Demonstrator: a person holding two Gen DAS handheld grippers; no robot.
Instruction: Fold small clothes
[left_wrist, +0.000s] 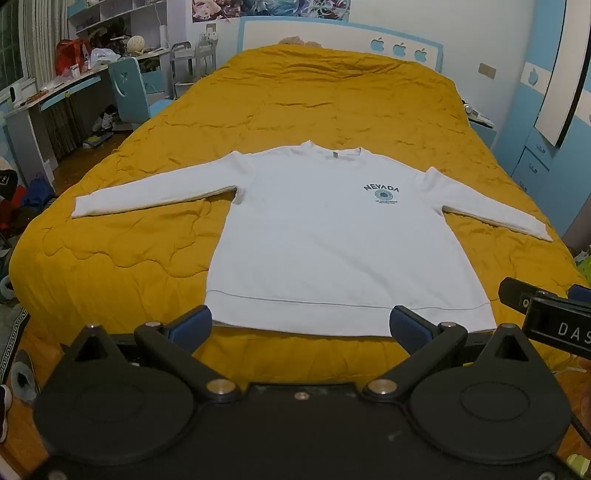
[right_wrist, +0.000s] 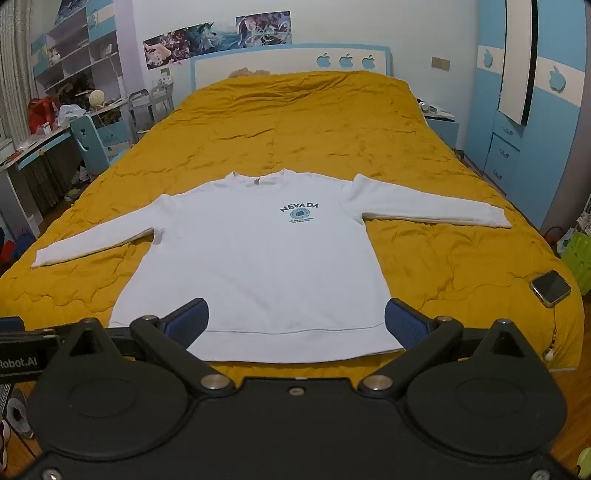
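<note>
White long-sleeve sweatshirt (left_wrist: 332, 236) lies flat, front up, on the mustard quilt (left_wrist: 314, 96) covering the bed. Both sleeves are spread out, toward 9 and 3 o'clock. Collar at 12, hem at 6 near the foot edge. "NEVADA" print (right_wrist: 299, 212) sits on the chest, right of centre in both views.

Left gripper (left_wrist: 301, 323): jaws wide apart, nothing between the blue pads, held above the hem, not touching the cloth. In its view the hem spans the gap between the fingers.

Right gripper (right_wrist: 295, 325): same, jaws fully apart and empty, over the hem band. Its body shows at 3–4 o'clock in the left view; the left gripper's body shows at 8–9 o'clock in the right view, so the two sit side by side.

Phone (right_wrist: 550, 288) lies on the quilt at 3–4 o'clock of the sweatshirt, well apart from it. Desk and blue chair (left_wrist: 127, 88) are off the bed at 10 o'clock.
</note>
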